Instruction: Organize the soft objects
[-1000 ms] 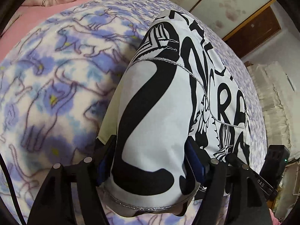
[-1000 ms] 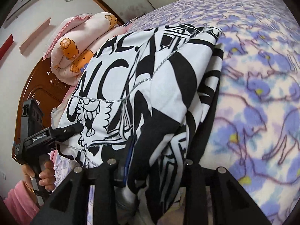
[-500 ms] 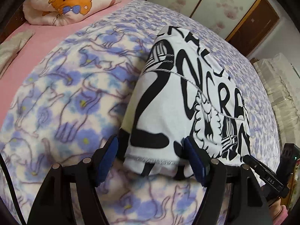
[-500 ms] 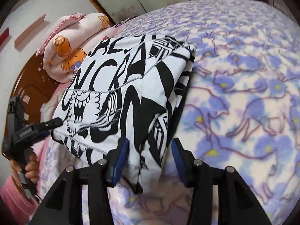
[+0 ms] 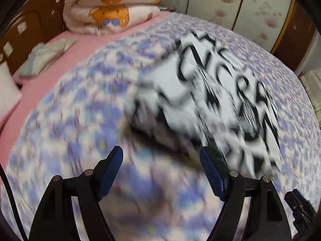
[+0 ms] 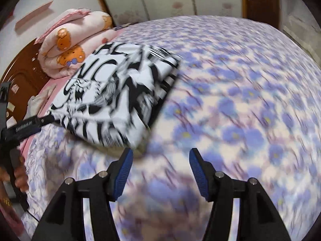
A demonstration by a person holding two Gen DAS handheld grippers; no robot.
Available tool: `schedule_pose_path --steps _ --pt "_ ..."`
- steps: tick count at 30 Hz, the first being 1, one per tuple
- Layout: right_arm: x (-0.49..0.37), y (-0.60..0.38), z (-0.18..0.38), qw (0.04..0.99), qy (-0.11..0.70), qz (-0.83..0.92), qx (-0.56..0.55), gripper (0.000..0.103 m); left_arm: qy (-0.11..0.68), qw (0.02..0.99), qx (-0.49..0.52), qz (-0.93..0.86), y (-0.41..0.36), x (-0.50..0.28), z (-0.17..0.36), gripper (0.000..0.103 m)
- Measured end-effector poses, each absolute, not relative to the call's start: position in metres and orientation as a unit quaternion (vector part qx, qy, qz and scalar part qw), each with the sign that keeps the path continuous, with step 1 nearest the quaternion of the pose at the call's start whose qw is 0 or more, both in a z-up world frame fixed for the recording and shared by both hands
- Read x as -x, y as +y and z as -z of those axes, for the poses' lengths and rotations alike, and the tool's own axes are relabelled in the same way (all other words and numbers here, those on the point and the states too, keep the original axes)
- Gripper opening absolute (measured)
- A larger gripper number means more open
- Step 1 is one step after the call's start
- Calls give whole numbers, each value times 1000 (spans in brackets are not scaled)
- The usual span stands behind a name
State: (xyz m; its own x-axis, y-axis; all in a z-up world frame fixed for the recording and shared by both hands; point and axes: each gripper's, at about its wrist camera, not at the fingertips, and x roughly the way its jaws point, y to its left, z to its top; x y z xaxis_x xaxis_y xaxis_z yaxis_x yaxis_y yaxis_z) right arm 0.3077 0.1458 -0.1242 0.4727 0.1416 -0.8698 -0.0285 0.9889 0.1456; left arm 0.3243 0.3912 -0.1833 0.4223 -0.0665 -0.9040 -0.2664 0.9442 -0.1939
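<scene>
Now both grippers, left (image 5: 160, 160) and right (image 6: 160, 161), spread wide, empty, near folded shirt (image 6: 120, 92); a careless swipe could unfold it.

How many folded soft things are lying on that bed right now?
2: a black-and-white printed folded garment on the purple floral blanket, and a pink bear-print folded quilt near the headboard. Others may lie out of view.

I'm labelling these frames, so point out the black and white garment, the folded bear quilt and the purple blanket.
black and white garment (image 6: 112, 92): right wrist view, printed top face.
folded bear quilt (image 5: 112, 6): left wrist view, front folds.
purple blanket (image 6: 240, 110): right wrist view, bare flowered surface.
</scene>
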Motion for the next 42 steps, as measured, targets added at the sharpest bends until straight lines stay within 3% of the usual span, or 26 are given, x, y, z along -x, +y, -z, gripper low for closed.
schedule_pose_path --steps 10,17,25,33,42 --pt "-157 47 117 819 566 34 -90 64 603 775 185 -20 303 -192 181 78" --pt "-58 -26 86 795 596 63 -98 77 625 761 175 9 224 -90 130 78" --pt "41 -85 13 772 628 62 -82 93 622 776 105 25 136 7 30 80" --pt "81 -136 -55 779 617 62 -93 94 597 797 63 62 64 66 -58 89" --pt "101 -157 -106 811 574 75 -91 94 569 819 21 73 31 74 -98 96"
